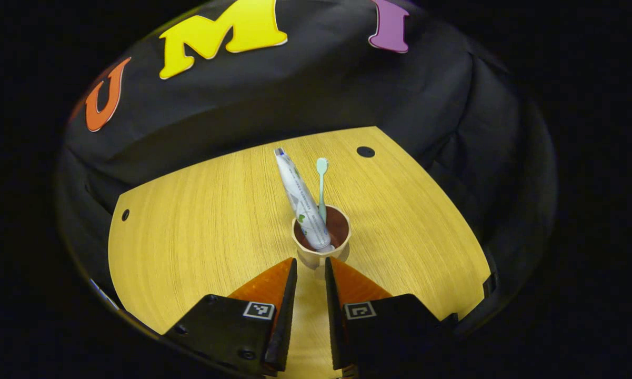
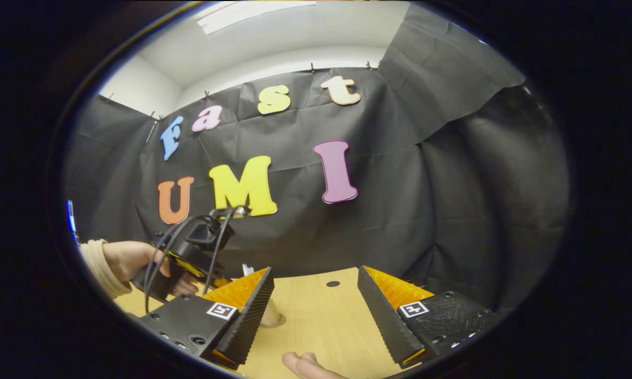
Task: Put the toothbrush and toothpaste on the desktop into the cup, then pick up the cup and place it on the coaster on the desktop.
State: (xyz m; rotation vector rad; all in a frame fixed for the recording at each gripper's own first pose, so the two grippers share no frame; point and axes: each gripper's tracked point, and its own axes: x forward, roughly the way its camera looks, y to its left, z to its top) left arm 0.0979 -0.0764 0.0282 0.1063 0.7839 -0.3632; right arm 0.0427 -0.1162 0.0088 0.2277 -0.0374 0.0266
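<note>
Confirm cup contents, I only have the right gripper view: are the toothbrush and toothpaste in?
Observer: Yes. In the left gripper view, the toothbrush and the toothpaste both stand in the cup.
Operator: Left gripper on the cup?
Observer: No. The left gripper has its jaws a narrow gap apart with nothing between them, and its tips sit just short of the cup's near wall.
Operator: Cup stable?
Observer: It stands upright on the table. The toothbrush and toothpaste lean away from the gripper.
</note>
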